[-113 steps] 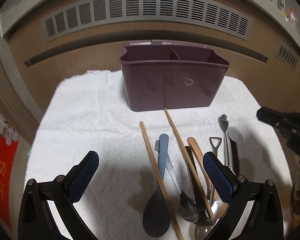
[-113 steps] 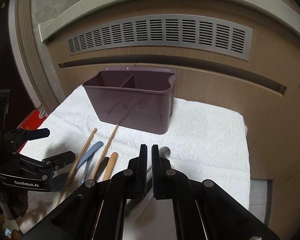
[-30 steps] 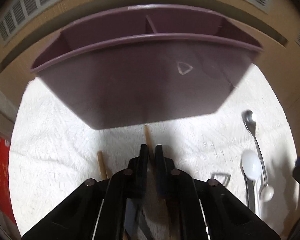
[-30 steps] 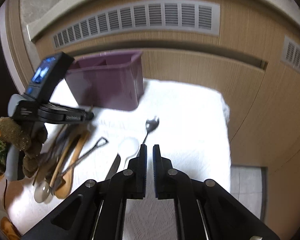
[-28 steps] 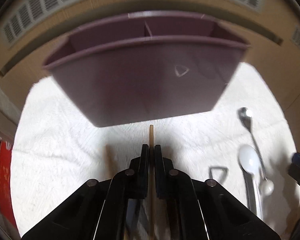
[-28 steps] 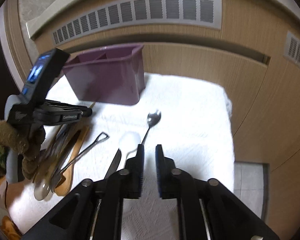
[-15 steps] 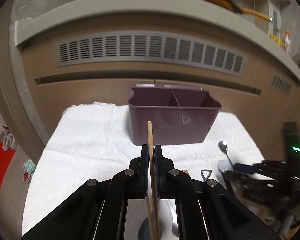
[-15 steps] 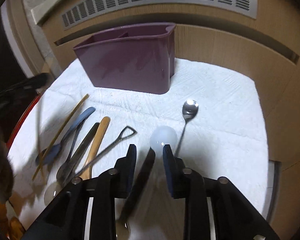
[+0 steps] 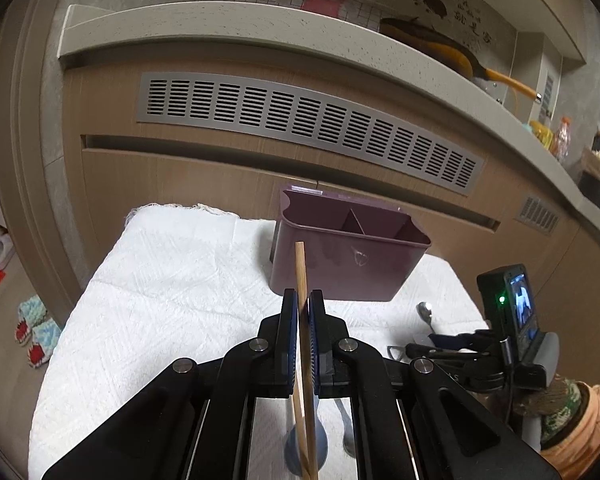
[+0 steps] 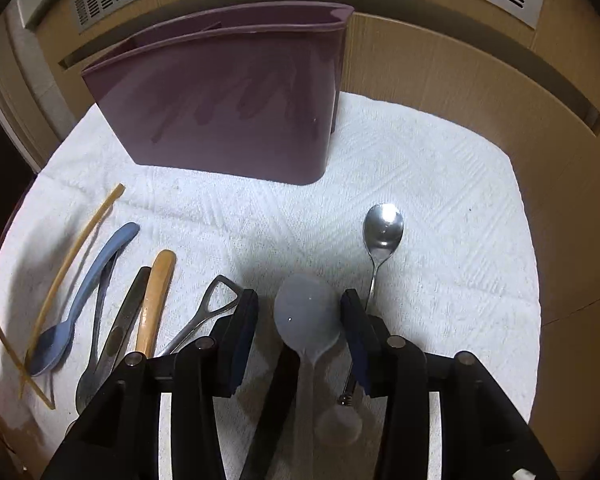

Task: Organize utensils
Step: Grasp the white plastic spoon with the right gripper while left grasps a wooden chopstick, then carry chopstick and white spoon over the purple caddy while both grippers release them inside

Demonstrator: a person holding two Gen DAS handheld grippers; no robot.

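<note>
My left gripper is shut on a wooden chopstick and holds it lifted above the white towel, in front of the purple divided caddy. My right gripper is open, low over the towel, its jaws on either side of a translucent white spoon. A steel spoon lies just to its right. The caddy stands behind. The other chopstick, a blue spoon, a wooden-handled utensil and several steel utensils lie at the left.
The towel ends near a wooden cabinet front with a vent grille. The right gripper's body and camera show at the right of the left wrist view. Slippers lie on the floor at the left.
My left gripper shut on one chopstick and lifted it up and back from the caddy. My right gripper moved down over the white spoon and opened.
</note>
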